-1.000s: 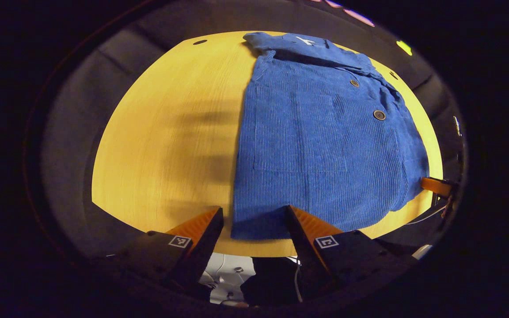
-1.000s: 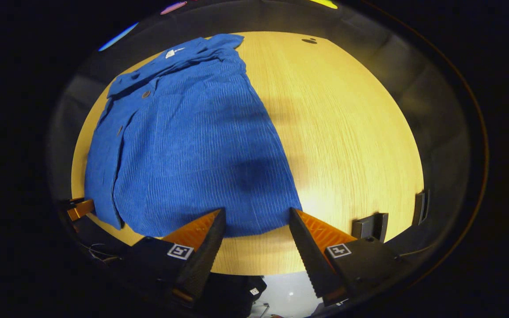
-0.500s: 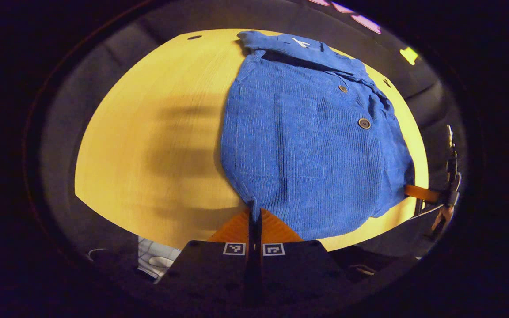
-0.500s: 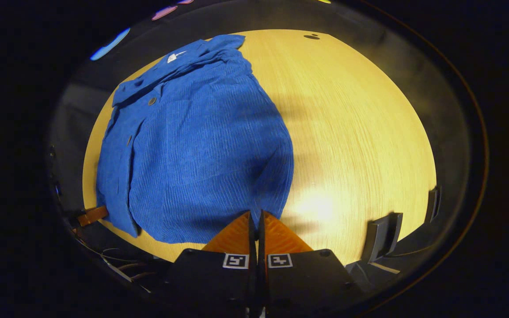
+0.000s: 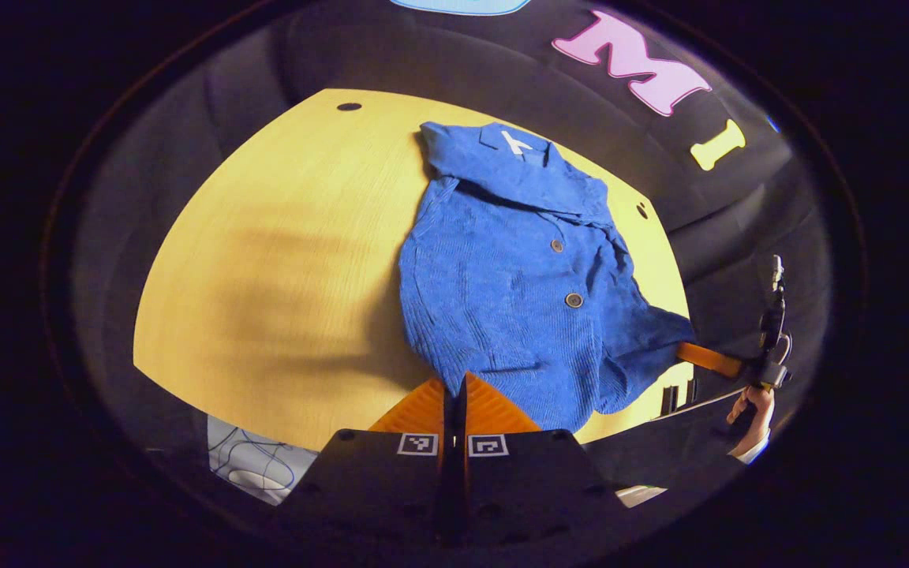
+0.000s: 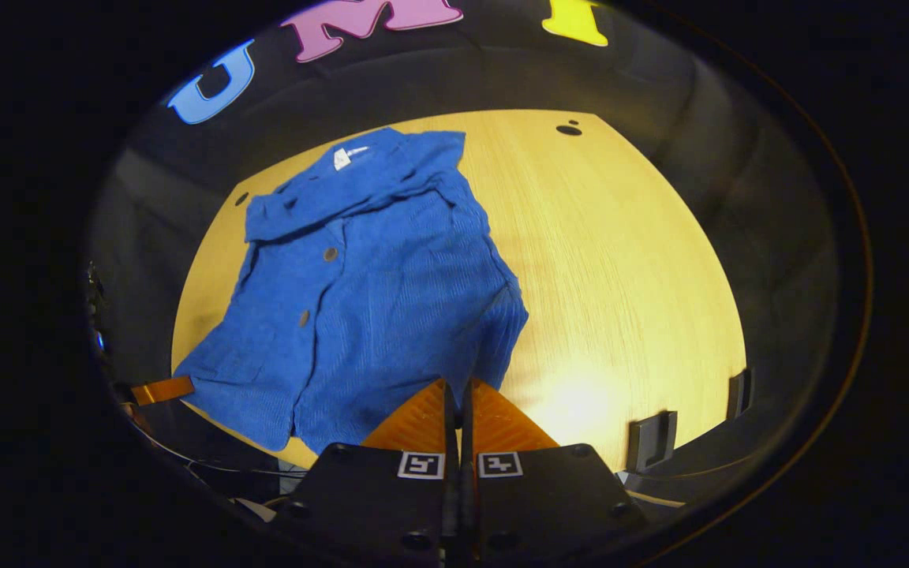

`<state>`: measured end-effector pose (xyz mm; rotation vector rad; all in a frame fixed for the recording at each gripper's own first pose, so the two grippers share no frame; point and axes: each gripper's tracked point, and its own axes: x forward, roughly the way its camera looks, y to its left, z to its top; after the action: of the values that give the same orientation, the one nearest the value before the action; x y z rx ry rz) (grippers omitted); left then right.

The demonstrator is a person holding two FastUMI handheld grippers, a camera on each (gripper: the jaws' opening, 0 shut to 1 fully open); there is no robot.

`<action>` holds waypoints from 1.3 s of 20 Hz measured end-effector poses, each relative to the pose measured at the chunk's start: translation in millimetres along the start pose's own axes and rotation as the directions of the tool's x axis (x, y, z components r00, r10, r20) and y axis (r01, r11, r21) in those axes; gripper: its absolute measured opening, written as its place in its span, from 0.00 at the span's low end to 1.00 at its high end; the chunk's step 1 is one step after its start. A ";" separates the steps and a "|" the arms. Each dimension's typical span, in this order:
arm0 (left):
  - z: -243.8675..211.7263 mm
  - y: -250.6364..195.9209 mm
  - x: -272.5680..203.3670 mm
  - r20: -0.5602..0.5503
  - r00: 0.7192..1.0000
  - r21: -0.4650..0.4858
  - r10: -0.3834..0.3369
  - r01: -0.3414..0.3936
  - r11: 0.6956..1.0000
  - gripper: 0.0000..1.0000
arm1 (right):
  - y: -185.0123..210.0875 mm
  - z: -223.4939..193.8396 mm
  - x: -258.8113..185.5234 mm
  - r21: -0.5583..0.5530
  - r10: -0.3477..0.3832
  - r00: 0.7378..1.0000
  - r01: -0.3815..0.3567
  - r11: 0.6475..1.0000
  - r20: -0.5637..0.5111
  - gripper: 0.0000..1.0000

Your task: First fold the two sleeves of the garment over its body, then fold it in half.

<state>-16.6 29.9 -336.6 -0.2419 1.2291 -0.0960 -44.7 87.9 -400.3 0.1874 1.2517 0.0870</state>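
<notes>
Fingers of the left gripper (image 5: 455, 384) are pressed together on the near hem corner of the blue corduroy garment (image 5: 514, 288), pinching the cloth and lifting it off the wooden table (image 5: 265, 260). In the right gripper view, the right gripper (image 6: 459, 388) is likewise clamped on the hem's other near corner, its fingers closed with blue fabric between them. That same gripper shows at the right edge of the left gripper view, a finger (image 5: 708, 359) meeting the hem, with a person's hand (image 5: 748, 408) below it. A finger of the left gripper (image 6: 162, 390) appears at the lower left of the right gripper view, touching the hem corner there.

The garment lies on the tabletop with its collar (image 5: 502, 158) at the far edge and both sleeves tucked over the body, buttons (image 5: 574, 300) facing up. Its near hem is raised and sags between the two grips. Bare wood stretches wide to the left of the garment in the left gripper view, and to its right in the right gripper view (image 6: 628, 268). Two dark brackets (image 6: 650, 440) stand at the table's near right edge, well apart from the cloth. A small hole (image 6: 569, 129) marks the far corner.
</notes>
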 end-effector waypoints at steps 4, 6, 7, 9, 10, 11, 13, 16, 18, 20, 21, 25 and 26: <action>56.2 -10.2 -29.6 0.070 0.995 0.079 -0.071 0.065 0.995 0.00 | 8.0 54.1 -38.8 -0.038 -0.032 0.994 0.037 0.999 0.106 0.02; 87.5 -8.4 -43.6 0.104 0.992 0.134 -0.073 0.058 0.989 0.00 | 17.9 86.0 -53.7 -0.062 -0.039 0.987 0.050 0.997 0.157 0.02; 104.0 -8.7 -49.8 0.116 0.990 0.157 -0.076 0.058 0.986 0.00 | 23.4 101.1 -57.5 -0.065 -0.042 0.984 0.054 0.996 0.176 0.02; 140.7 -6.8 -50.3 0.126 0.990 0.201 -0.070 0.044 0.979 0.00 | 36.7 139.0 -66.5 -0.074 -0.045 0.970 0.065 0.995 0.237 0.01; 159.2 -4.6 -50.5 0.133 0.990 0.224 -0.056 0.025 0.974 0.00 | 43.8 156.7 -67.5 -0.087 -0.045 0.966 0.070 0.994 0.255 0.01; 176.7 -5.1 -49.7 0.142 0.989 0.245 -0.051 0.014 0.969 0.00 | 48.2 173.2 -65.3 -0.101 -0.052 0.963 0.081 0.992 0.265 0.01; 212.1 -8.3 -44.4 0.161 0.986 0.242 -0.047 0.007 0.970 0.00 | 55.0 214.5 -51.6 -0.114 -0.064 0.953 0.102 0.988 0.296 0.01; 262.9 -13.7 -20.4 0.170 0.984 0.122 -0.045 0.025 0.992 0.00 | 59.6 276.8 -14.5 -0.114 -0.072 0.950 0.111 0.987 0.305 0.02; 296.5 -4.9 8.3 0.173 0.985 0.082 -0.008 -0.006 0.997 0.00 | 59.4 317.1 22.1 -0.121 -0.072 0.951 0.113 0.986 0.302 0.01; 329.6 7.0 48.1 0.166 0.986 0.038 0.023 -0.030 0.999 0.00 | 57.5 351.3 69.7 -0.127 -0.066 0.953 0.108 0.986 0.296 0.01; 342.8 14.5 71.0 0.149 0.988 -0.006 0.040 -0.040 0.999 0.00 | 55.3 361.4 96.8 -0.134 -0.065 0.957 0.107 0.985 0.283 0.01; 347.7 47.7 150.4 0.037 0.988 -0.166 0.153 -0.145 0.975 0.00 | 41.9 367.6 207.8 -0.243 -0.084 0.977 0.131 0.961 0.195 0.01; 347.5 54.9 163.3 0.012 0.984 -0.158 0.179 -0.175 0.972 0.00 | 44.7 366.9 227.3 -0.256 -0.074 0.981 0.119 0.959 0.181 0.01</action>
<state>361.8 95.8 -390.8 -0.2678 1.2279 0.1585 376.2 135.6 -494.0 -0.0985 1.0651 0.1503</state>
